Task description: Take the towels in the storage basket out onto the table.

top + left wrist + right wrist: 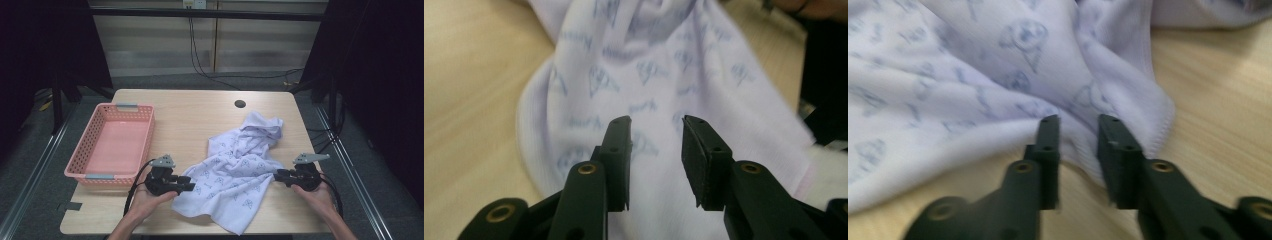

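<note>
A white cloth (235, 170) with a pale blue print lies crumpled on the right half of the wooden table (190, 115). My left gripper (189, 182) rests at the cloth's lower left edge, pointing right. In the left gripper view its jaws (656, 122) stand apart over the cloth (649, 65), and nothing is pinched. My right gripper (277, 175) sits at the cloth's right edge, pointing left. In the right gripper view its jaws (1078, 121) are apart with the hemmed edge of the cloth (973, 65) just ahead of the tips.
A pink plastic basket (85, 145) with nothing in it stands on the left part of the table. A dark round hole (240, 104) is in the tabletop near the back edge. Cables run across the floor behind the table.
</note>
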The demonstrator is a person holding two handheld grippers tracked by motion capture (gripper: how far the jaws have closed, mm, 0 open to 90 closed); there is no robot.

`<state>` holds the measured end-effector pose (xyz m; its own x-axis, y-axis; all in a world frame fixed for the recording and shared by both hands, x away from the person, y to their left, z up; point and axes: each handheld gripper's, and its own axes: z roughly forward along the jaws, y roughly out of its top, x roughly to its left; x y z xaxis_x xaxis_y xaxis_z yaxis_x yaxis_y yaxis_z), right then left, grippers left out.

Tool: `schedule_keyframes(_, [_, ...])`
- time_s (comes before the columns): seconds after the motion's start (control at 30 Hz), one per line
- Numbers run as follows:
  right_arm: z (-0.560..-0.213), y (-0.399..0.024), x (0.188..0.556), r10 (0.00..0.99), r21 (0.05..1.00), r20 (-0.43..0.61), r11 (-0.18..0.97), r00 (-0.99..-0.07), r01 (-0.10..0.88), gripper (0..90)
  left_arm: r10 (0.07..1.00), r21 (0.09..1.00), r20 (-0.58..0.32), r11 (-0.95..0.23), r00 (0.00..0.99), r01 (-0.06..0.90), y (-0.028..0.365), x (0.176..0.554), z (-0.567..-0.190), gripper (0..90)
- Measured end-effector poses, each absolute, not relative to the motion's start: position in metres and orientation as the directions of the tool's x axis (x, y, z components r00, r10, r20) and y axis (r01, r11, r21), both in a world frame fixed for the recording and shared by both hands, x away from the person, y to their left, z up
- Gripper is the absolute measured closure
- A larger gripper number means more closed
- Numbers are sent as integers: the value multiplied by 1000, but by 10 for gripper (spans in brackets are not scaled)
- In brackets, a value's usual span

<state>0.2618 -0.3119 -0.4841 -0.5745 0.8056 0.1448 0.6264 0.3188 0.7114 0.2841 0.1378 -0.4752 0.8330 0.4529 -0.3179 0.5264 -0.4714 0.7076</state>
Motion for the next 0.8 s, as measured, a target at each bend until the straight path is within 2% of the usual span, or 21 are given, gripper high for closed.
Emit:
schedule_keyframes(0.07, [-480, -309, 258, 796, 726, 157, 308, -584, 615, 644, 462, 703, -307, -479, 832, 525, 140, 283, -478, 634])
schedule_keyframes(0.2, [-470, -282, 233, 708, 759, 202, 324, -677, 565, 625, 500, 723, -310, -429, 809, 542, 159, 281, -473, 627])
schedule_keyframes(0.23, [-470, -282, 233, 708, 759, 202, 324, -677, 565, 625, 500, 723, -310, -429, 809, 542, 159, 281, -473, 620])
schedule_keyframes(0.27, [-473, -268, 225, 663, 750, 231, 345, -712, 564, 617, 503, 720, -306, -433, 808, 542, 162, 279, -475, 615])
schedule_keyframes(0.3, [-473, -268, 225, 663, 750, 231, 345, -712, 564, 617, 507, 715, -306, -436, 805, 547, 164, 277, -478, 615])
schedule_keyframes(0.33, [-479, -252, 221, 626, 730, 234, 392, -744, 559, 588, 512, 703, -304, -448, 803, 552, 166, 276, -481, 597])
schedule_keyframes(0.5, [-490, -229, 224, 572, 700, 219, 473, -790, 536, 522, 520, 673, -318, -465, 793, 575, 162, 280, -491, 575])
schedule_keyframes(0.53, [-495, -222, 226, 554, 683, 187, 521, -812, 512, 485, 521, 661, -303, -488, 798, 570, 158, 280, -492, 584])
schedule_keyframes(0.6, [-497, -220, 225, 552, 684, 169, 532, -817, 500, 477, 512, 652, -280, -520, 812, 552, 153, 280, -495, 614])
schedule_keyframes(0.67, [-498, -218, 221, 544, 694, 129, 547, -829, 467, 482, 507, 653, -275, -525, 817, 546, 152, 280, -495, 737])
schedule_keyframes(0.7, [-498, -215, 216, 540, 694, 72, 576, -839, 431, 579, 494, 660, -287, -519, 821, 543, 152, 279, -493, 807])
schedule_keyframes(0.73, [-497, -214, 214, 536, 692, 61, 585, -842, 423, 646, 487, 672, -301, -502, 820, 545, 152, 278, -491, 822])
schedule_keyframes(0.77, [-497, -214, 214, 536, 692, 61, 585, -842, 423, 646, 487, 672, -301, -502, 820, 545, 152, 278, -491, 829])
schedule_keyframes(0.8, [-496, -214, 212, 523, 684, 75, 592, -849, 425, 815, 483, 700, -308, -469, 820, 539, 155, 276, -485, 833])
